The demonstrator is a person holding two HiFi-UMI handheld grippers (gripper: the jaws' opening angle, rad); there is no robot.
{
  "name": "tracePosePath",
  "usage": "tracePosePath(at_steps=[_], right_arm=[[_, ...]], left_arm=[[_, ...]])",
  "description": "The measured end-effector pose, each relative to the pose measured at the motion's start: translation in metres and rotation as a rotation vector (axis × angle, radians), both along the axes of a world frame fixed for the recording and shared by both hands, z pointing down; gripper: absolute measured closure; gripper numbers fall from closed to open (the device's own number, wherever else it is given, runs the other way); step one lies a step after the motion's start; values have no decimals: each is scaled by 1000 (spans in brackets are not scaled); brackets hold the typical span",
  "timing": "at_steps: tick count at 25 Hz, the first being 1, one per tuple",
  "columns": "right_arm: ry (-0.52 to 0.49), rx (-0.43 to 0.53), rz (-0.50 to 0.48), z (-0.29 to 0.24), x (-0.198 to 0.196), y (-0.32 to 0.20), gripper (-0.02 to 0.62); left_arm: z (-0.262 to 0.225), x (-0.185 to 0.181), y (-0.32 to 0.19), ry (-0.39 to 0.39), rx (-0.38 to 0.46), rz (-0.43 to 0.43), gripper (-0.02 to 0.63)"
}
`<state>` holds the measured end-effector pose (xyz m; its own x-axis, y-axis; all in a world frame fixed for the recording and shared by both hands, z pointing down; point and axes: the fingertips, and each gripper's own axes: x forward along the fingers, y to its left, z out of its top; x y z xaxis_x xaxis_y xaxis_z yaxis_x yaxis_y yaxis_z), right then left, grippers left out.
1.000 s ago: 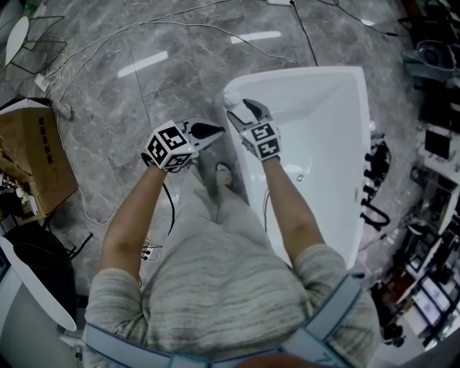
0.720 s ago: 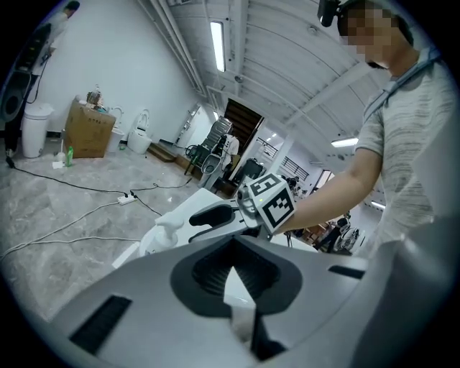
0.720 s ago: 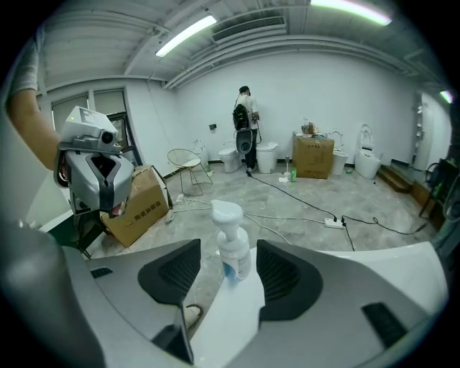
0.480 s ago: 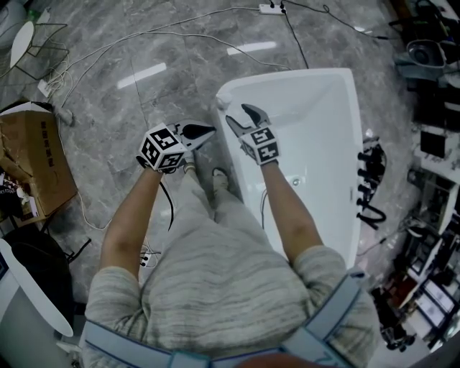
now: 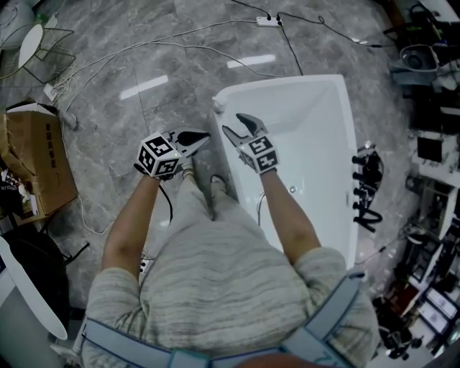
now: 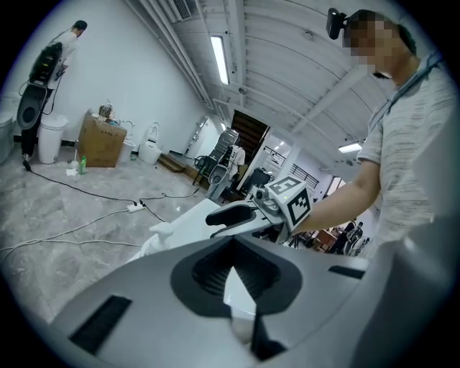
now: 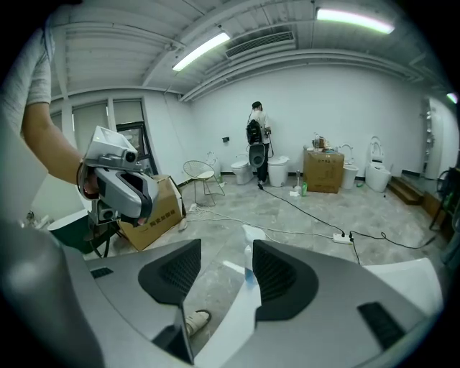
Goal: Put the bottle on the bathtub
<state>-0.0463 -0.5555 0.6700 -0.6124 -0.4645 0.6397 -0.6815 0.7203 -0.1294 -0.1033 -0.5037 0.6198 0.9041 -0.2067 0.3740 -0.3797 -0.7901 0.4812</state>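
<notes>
Glossy bathtub (image 5: pixel 323 122) — polished stone floor (image 5: pixel 144 108)

Big indoor test or showroom space, not a home bathroom. A freestanding white bathtub (image 5: pixel 316 108) stands alone on a grey marble-look floor (image 5: pixel 144 72). Toilets (image 7: pixel 379 176) and cardboard boxes (image 7: pixel 322 171) line the far white wall. Cables (image 5: pixel 151 32) and a power strip (image 5: pixel 267 21) trail across the floor. Tube lights (image 7: pixel 201 49) and bare ducts (image 7: pixel 259 39) run overhead. Equipment racks (image 5: pixel 431 151) stand to the right.

Left gripper (image 5: pixel 201 135) and right gripper (image 5: pixel 231 122) both lifted higher (right one a bit more), nearer camera.
</notes>
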Motion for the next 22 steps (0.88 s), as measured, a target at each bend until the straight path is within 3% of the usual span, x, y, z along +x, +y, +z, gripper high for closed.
tracePosePath(at_steps=[12, 15, 20, 22], right_arm=[[-93, 97, -141, -74, -20, 50, 381], [-118, 122, -152, -95, -19, 58, 448], [-160, 161, -175, -133, -16, 69, 592], [-190, 166, -194, -148, -17, 72, 592]], left_arm=[[-47, 3, 27, 65, 55, -115, 603], [-64, -1, 25, 88, 82, -177, 603], [-91, 1, 29, 83, 151, -176, 603], [-104, 2, 30, 77, 185, -166, 603]])
